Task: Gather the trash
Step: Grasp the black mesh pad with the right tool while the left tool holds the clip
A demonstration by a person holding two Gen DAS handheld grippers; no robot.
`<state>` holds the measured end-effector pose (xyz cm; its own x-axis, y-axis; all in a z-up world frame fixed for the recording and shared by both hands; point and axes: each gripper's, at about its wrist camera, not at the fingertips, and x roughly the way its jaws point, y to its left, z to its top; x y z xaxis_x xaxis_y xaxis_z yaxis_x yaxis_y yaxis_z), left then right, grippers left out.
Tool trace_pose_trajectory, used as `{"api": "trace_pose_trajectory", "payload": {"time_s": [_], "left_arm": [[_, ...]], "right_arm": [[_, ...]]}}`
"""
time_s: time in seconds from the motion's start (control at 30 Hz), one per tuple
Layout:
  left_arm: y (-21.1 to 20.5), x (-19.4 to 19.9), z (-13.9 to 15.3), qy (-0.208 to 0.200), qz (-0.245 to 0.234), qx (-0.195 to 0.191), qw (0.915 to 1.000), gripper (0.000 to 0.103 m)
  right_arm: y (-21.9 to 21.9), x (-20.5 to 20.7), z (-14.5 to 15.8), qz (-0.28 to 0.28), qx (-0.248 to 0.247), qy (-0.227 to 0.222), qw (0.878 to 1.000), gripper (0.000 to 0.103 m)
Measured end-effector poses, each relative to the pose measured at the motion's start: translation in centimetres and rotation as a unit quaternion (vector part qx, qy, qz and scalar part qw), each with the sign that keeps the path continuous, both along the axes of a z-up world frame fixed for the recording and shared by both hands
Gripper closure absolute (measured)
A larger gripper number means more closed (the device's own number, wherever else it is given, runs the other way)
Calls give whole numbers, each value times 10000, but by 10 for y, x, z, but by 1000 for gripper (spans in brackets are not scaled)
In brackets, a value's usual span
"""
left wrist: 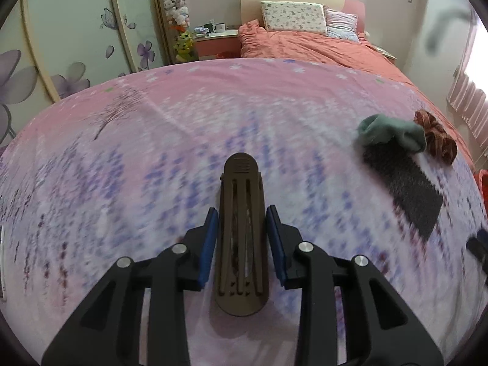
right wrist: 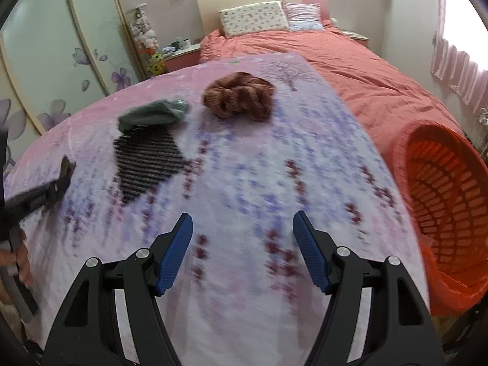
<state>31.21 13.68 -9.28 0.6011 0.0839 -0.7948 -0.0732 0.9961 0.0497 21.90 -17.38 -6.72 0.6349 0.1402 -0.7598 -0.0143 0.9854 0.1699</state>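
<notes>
My left gripper (left wrist: 242,241) has its blue pads clamped on the two long sides of a dark brown slotted plastic wedge (left wrist: 242,213), rounded at both ends (it looks like a doorstop, though I can't be sure). The wedge points away from me along the fingers, its far tip sticking out well past the pads, above the pink and lavender floral bedsheet (left wrist: 183,140).

My right gripper (right wrist: 242,250) hangs over the same sheet with its jaws spread wide and nothing between the blue ribbed pads (right wrist: 175,253).

Further up the sheet, in the right wrist view, lie three pieces: a crumpled grey-green sock (right wrist: 152,114), a dark ribbed rectangle of black fabric (right wrist: 148,160) just below it and touching it, and a rust-brown ruffled scrunchie (right wrist: 239,96) to the right, apart from the sock. In the left wrist view the same three sit off to the right side.

An orange slatted plastic laundry basket (right wrist: 448,201) stands at the right edge of the bed, beside my right gripper, tilted so its opening faces me. At the left edge of that view, the brown wedge in my left gripper shows blurred.
</notes>
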Motion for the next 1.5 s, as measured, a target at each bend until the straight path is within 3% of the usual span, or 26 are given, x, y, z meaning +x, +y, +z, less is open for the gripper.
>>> {"api": "trace_pose_trajectory", "payload": {"time_s": [0.13,0.23,0.3,0.4,0.6,0.67,0.8,0.9,1.03,1.2,1.37,1.5], "left_arm": [[6,-11,-2,-97,-58,-17,9999,70],[5,-10,-2,-94,-58,7,9999,69],[5,-11,-2,-94,-54,-13,9999,69],[8,-11,-2,-103,-12,-145,9998,68],[12,-13,-3,-103,-5,-152,9998,67],[13,-13,-3,-106,-1,-185,9998,67],[16,-13,-2,-105,4,-184,9998,67],[16,-12,-1,-104,7,-187,9998,67],[16,-12,-1,-103,5,-177,9998,67],[16,-12,-1,-102,4,-170,9998,67],[17,-12,-2,-98,9,-124,9999,67],[17,-11,-2,-94,15,-99,9999,66]], "right_arm": [[33,19,7,311,91,-48,9995,26],[58,31,9,490,-52,-90,9987,26],[76,42,9,572,-222,-154,9980,17],[92,56,7,566,-416,-196,9973,14],[108,86,-6,542,-730,151,9957,13],[108,87,-5,518,-704,140,9961,23],[110,78,-3,678,-720,-10,9951,65],[111,67,-2,832,-739,-60,9938,87],[99,48,-2,855,-742,-77,9935,90],[57,22,-1,479,-726,-83,9962,90],[17,6,16,174,-398,-295,9986,91],[16,4,34,170,-196,-549,9982,91]]}}
